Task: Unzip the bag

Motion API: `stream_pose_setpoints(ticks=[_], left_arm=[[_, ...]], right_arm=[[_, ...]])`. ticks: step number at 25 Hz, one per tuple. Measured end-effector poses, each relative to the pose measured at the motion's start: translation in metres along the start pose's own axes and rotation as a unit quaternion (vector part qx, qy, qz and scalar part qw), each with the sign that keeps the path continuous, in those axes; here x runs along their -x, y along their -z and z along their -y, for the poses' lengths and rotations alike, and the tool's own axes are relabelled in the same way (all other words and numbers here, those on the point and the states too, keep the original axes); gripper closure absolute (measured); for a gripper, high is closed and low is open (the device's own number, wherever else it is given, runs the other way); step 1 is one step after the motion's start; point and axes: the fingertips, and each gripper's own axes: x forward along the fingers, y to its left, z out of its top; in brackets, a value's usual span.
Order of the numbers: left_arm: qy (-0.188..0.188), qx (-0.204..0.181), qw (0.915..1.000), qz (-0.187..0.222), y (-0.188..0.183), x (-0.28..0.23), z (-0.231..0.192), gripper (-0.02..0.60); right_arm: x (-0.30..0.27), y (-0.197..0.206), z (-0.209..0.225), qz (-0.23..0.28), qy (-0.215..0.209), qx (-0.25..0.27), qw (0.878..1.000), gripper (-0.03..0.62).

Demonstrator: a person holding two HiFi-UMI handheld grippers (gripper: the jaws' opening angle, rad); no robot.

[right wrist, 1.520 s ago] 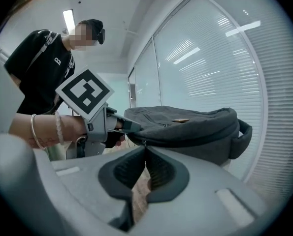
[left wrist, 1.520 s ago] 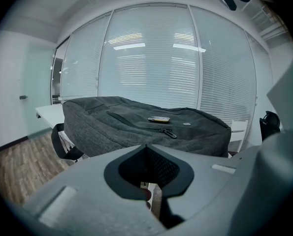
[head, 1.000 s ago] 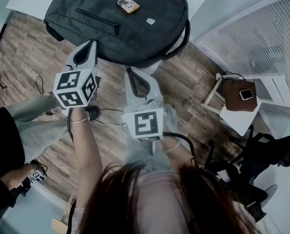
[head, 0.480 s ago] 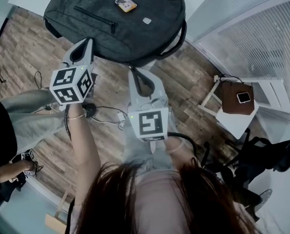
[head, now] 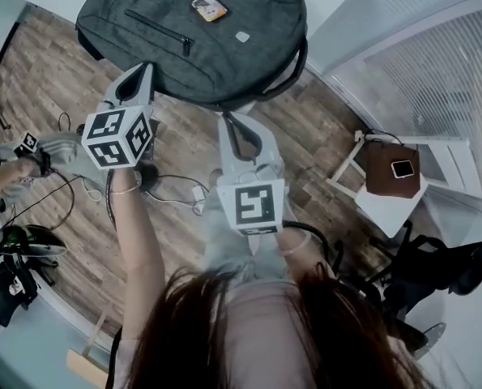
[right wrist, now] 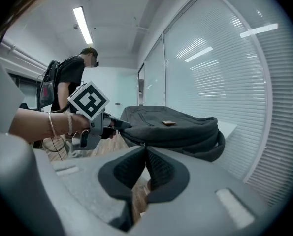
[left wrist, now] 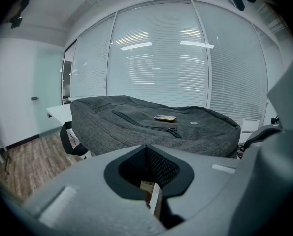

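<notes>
Head view dim, cool, washed-out; hair (head: pixel 249 331) at the bottom is soft. Strong fisheye in all 3 views: wood floor (head: pixel 38 71) planks bend twd the edges, black vignette in the corners of both gripper views. Ceiling strip light (right wrist: pixel 83 24) is bright, slightly blown; light streaks glare on the glass wall (left wrist: pixel 156 73). Backpack (left wrist: pixel 151 127) dark, low contrast. Left tool (left wrist: pixel 147 149) & right tool (right wrist: pixel 145 149) are blurry up close.

The bag (head: pixel 200 43) runs off the head view's top edge, and the print on its small orange tag (head: pixel 209 7) is too small to read.
</notes>
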Motion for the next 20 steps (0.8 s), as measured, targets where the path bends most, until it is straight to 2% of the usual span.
stream_pose_setpoints(ticks=[20], left_arm=[[-0.022, 0.005, 0.9998, -0.002, 0.001, -0.001, 0.000, 0.572]], right_arm=[[0.017, -0.002, 0.038, -0.014, -0.006, 0.022, 1.000, 0.583]])
